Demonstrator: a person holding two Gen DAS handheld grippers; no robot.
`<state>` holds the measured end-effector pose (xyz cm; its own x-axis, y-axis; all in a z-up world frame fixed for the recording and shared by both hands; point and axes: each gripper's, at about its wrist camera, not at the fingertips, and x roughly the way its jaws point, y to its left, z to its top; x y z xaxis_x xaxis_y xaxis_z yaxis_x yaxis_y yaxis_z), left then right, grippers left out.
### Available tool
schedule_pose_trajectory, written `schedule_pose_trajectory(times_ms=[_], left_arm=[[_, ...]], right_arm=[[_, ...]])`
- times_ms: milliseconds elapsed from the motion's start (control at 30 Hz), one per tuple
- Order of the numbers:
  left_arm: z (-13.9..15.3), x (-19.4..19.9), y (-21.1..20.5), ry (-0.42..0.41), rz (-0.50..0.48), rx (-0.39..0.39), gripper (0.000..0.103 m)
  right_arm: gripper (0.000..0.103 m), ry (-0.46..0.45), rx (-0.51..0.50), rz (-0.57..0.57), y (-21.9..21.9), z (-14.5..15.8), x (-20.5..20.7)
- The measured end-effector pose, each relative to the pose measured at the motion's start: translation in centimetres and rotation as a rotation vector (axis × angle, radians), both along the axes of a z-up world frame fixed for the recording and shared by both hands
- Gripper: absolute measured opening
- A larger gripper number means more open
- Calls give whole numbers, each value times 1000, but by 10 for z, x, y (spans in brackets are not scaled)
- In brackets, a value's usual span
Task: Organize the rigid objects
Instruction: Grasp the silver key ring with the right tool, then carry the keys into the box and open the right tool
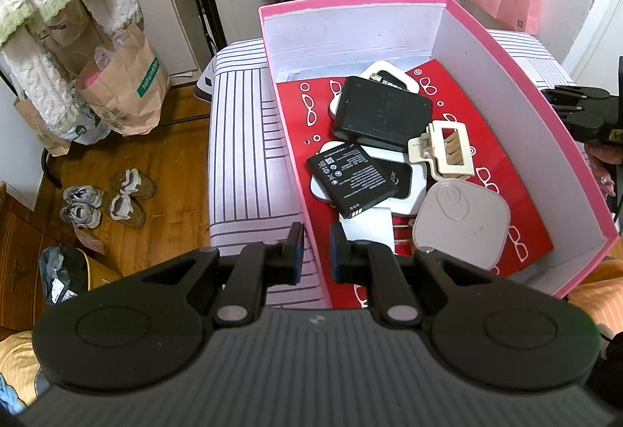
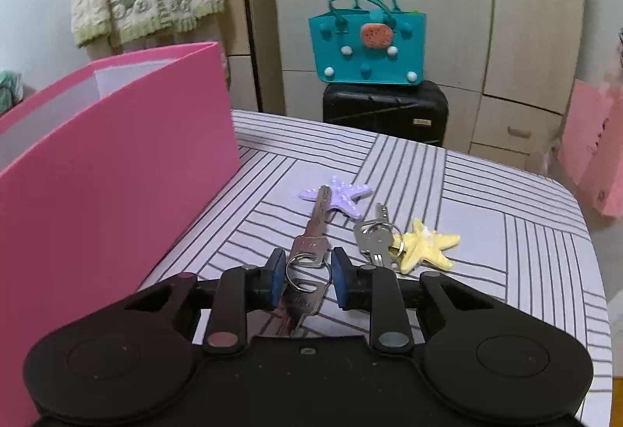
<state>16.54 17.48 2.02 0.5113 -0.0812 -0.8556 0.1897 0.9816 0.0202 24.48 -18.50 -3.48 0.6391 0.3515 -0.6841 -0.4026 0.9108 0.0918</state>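
Note:
A pink box (image 1: pixel 525 84) with a red patterned floor stands on the striped table. It holds a black battery (image 1: pixel 346 178), a black flat case (image 1: pixel 383 111), a beige hair claw (image 1: pixel 444 146) and a grey rounded device (image 1: pixel 461 220). My left gripper (image 1: pixel 316 252) is shut on the box's near left wall. To the right of the box (image 2: pixel 117 154), my right gripper (image 2: pixel 305 279) has its pads against the ring of a key bunch (image 2: pixel 311 244). The long key points away over a purple starfish (image 2: pixel 342 195). A yellow starfish (image 2: pixel 426 246) with more keys (image 2: pixel 373 236) lies just to the right.
The striped tablecloth (image 2: pixel 506 232) ends at rounded edges to the right and far side. Behind it a teal bag (image 2: pixel 366 45) sits on a black suitcase (image 2: pixel 385 111). A pink paper bag (image 2: pixel 592 146) hangs at right. Paper bags (image 1: pixel 124 92) and shoes (image 1: pixel 105 201) are on the floor at left.

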Motion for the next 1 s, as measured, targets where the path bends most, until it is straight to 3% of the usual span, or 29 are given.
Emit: schedule_pose_trajectory(times_ms=[233, 533, 1000], left_arm=[[2, 1, 2, 1, -2, -7, 11], [4, 2, -2, 15, -22, 16, 12], [4, -1, 5, 8, -43, -8, 12]], right_arm=[[29, 0, 86, -6, -9, 19, -5], [29, 109, 214, 7, -20, 55, 0], [29, 32, 247, 121, 8, 130, -6]])
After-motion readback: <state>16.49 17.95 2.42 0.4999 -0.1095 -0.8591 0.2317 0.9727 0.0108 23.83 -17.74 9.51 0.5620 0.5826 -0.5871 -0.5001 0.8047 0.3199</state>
